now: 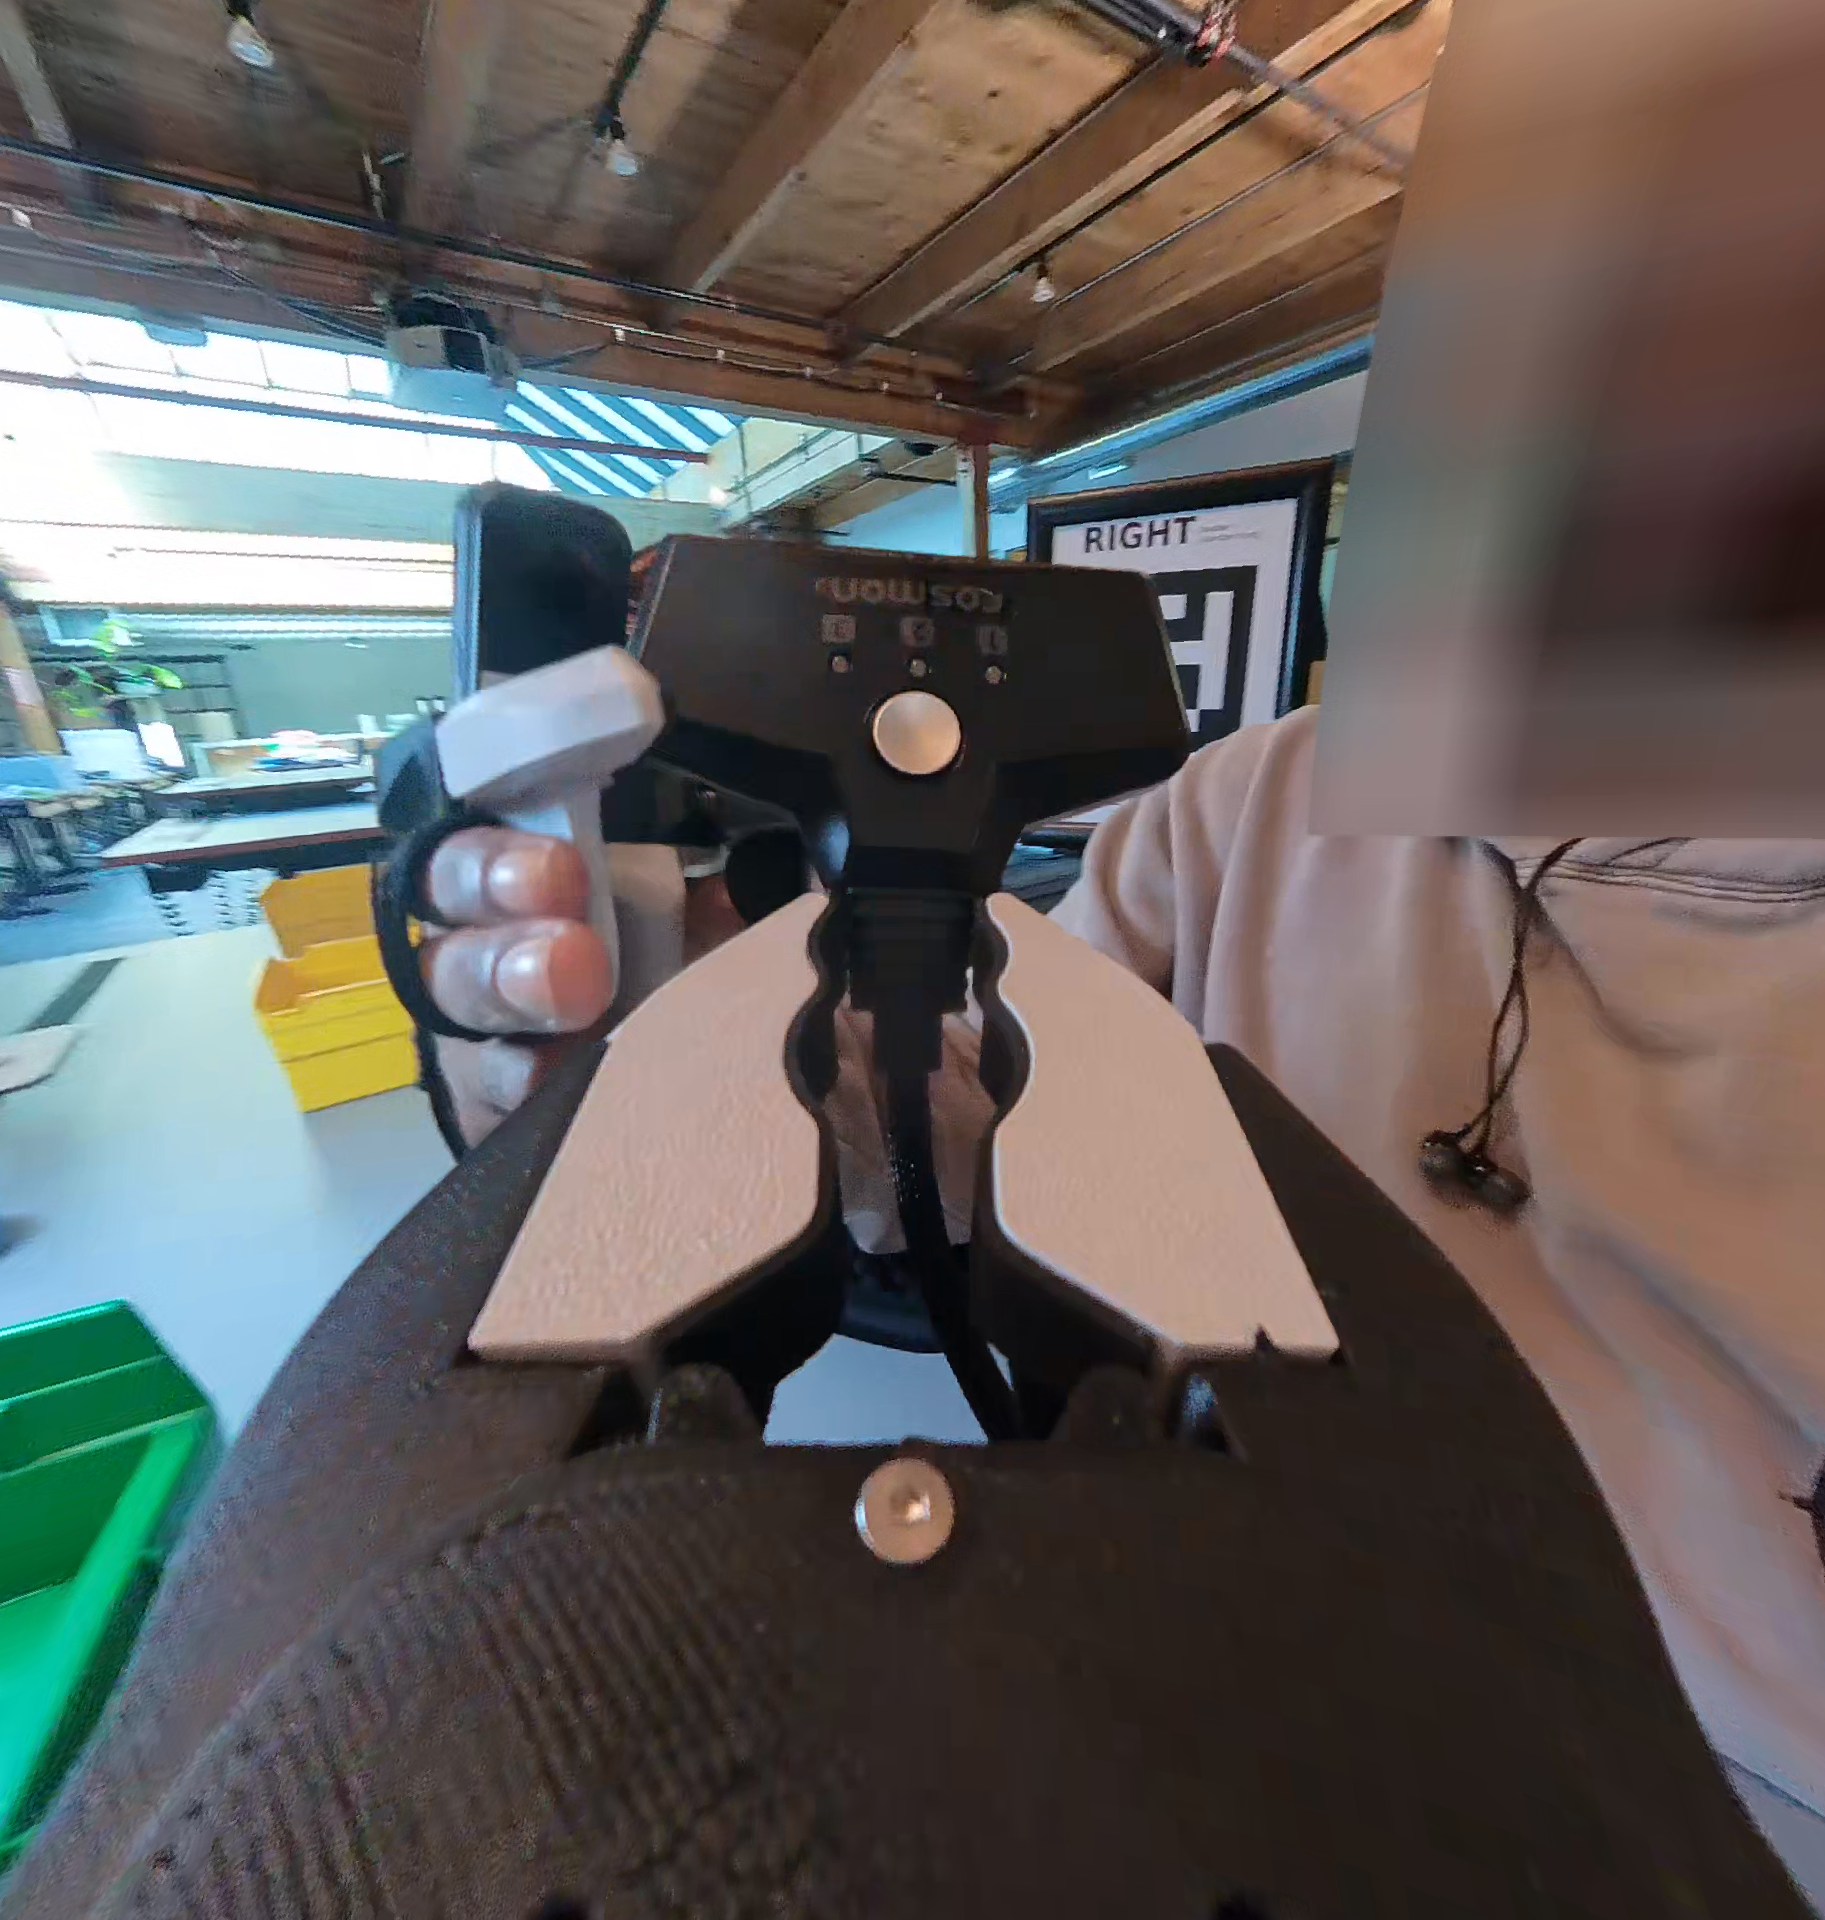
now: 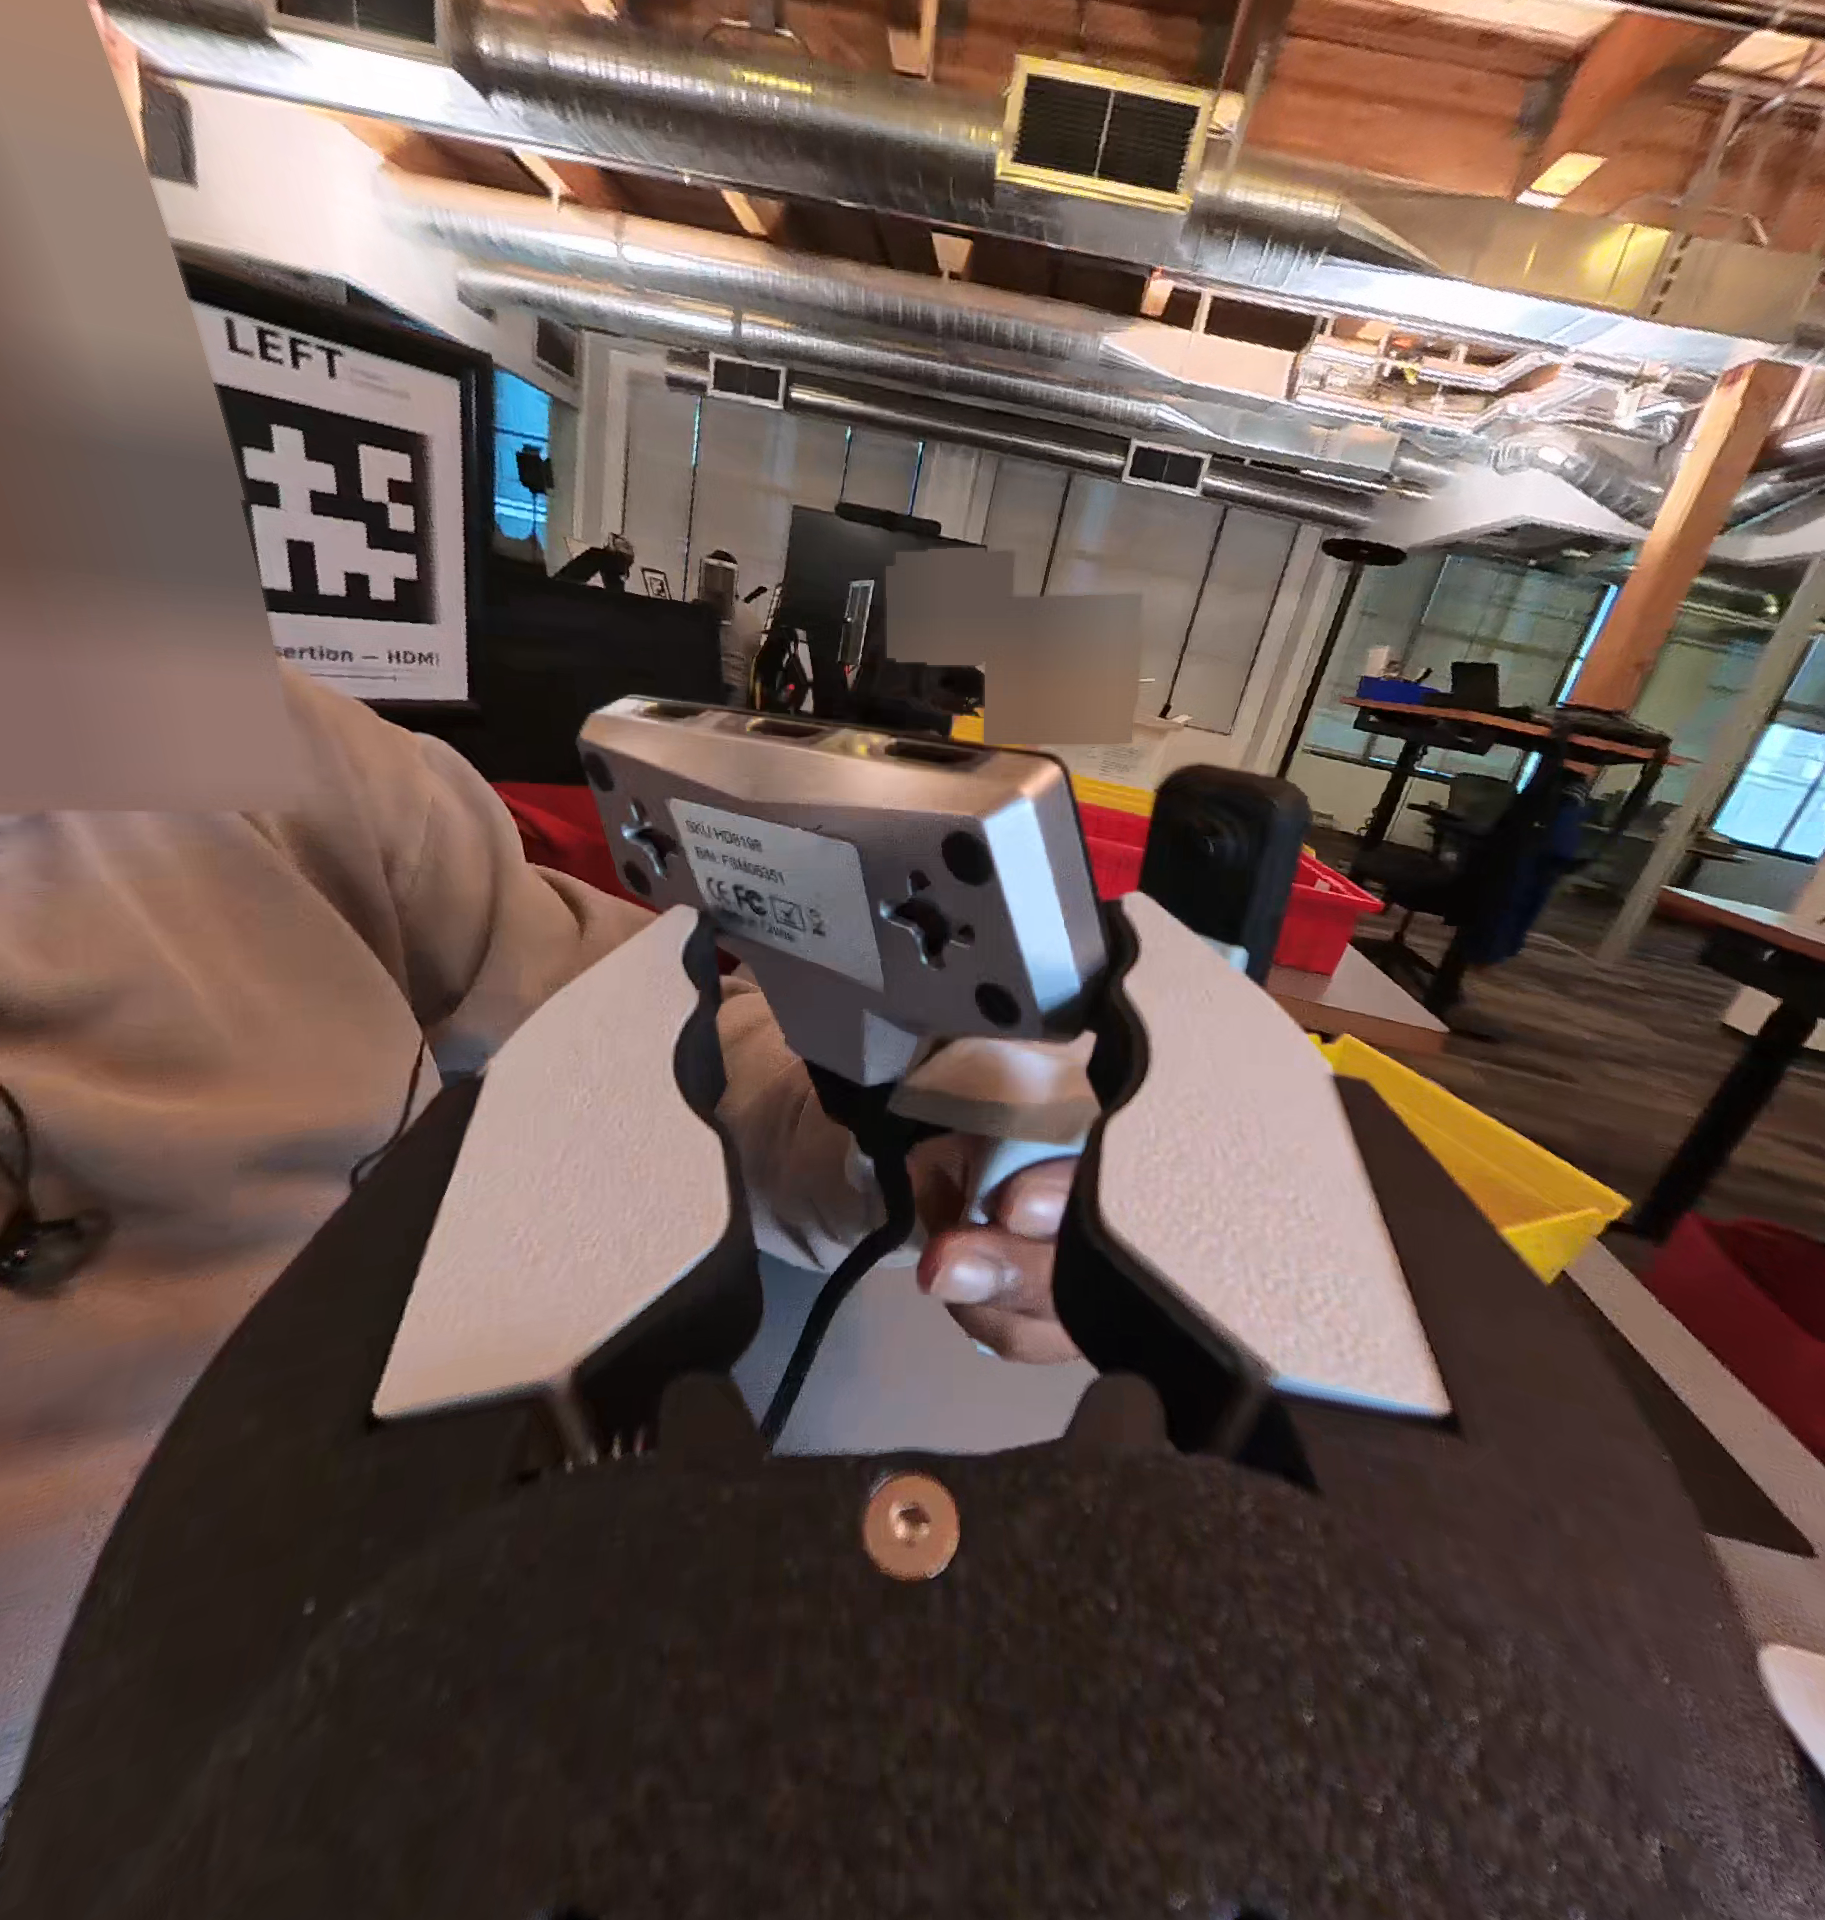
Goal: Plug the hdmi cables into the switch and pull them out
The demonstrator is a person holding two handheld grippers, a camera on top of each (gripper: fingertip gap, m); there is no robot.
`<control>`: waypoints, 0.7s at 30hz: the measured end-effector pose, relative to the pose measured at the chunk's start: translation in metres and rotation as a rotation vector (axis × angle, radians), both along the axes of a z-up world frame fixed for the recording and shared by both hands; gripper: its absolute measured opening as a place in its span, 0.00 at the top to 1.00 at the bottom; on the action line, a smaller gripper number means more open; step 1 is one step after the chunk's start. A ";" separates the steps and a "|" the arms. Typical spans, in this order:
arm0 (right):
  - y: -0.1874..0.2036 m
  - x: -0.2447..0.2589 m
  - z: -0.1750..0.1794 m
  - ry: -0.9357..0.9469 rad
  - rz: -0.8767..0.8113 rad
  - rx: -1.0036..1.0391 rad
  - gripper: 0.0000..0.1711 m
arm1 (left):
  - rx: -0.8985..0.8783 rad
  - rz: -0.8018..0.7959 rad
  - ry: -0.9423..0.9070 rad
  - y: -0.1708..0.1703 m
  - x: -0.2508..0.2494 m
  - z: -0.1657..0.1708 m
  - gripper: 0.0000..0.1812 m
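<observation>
The left gripper, two pale, pebbled fingers on a ribbed black printed body, is clenched on the ridged black plug of an HDMI cable. The round black cable runs back between the fingers toward the camera. The plug sits in the narrow end of the HDMI switch, a black wedge-shaped box with one round silver button and three small indicator dots above it.

In the right wrist view the right gripper, of the same make, grasps the switch across its narrow end. Here its grey metal underside faces the camera, with a white label, two keyhole slots and four round black feet; three ports open along its far edge.

Beyond, a hand wraps the white handle of the other gripper. A person in a beige sweatshirt stands close, dark earbuds hanging on a cord.

A pale table carries a green bin and stacked yellow bins; red bins show in the right view. The room is an open workshop with wooden ceiling beams, silver ducts and desks.
</observation>
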State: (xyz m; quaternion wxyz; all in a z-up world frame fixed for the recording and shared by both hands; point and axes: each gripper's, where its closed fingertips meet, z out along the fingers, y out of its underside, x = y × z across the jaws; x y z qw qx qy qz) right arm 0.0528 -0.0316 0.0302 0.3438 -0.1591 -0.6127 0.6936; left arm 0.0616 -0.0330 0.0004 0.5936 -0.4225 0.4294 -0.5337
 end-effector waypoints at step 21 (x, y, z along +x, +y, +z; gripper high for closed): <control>0.035 -0.010 -0.001 0.124 -0.567 0.543 0.87 | 0.496 0.967 0.808 0.047 -0.053 0.000 0.74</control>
